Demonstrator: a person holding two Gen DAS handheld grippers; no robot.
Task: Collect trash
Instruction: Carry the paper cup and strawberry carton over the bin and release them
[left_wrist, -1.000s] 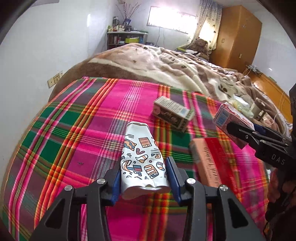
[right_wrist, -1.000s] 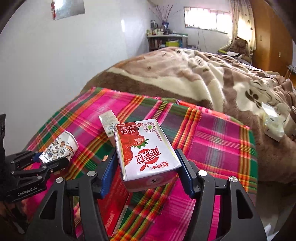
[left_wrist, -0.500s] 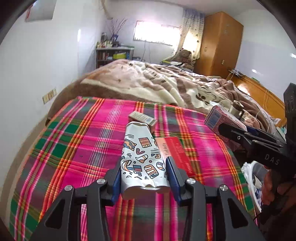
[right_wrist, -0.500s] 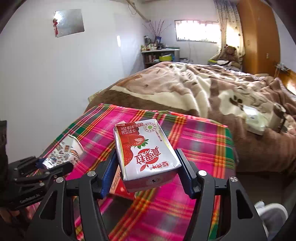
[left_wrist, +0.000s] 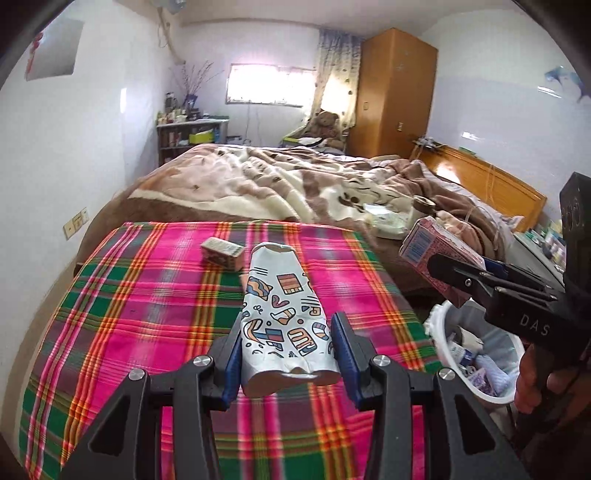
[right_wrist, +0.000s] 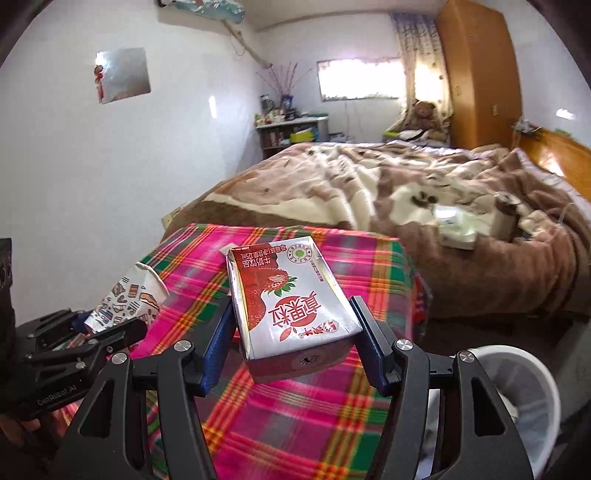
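We've got the plaid blanket (left_wrist: 147, 314) spread under both tongs, with the white trash bin (left_wrist: 495, 369) sitting low to the right of the left gripper (left_wrist: 288, 347) and below-right of the right gripper (right_wrist: 295, 332). Right gripper is pinching a strawberry milk carton (right_wrist: 291, 295) held above the blanket edge; left gripper is clamped on a crushed patterned paper cup (left_wrist: 284, 317). A small cardboard box (left_wrist: 221, 253) lies on the blanket ahead and slightly left of the left gripper's fingers.

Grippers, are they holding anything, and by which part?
Yes. Left hand-held gripper squeezes the crushed paper cup near its bottom end. Right hand-held gripper grips the red carton by its sides.
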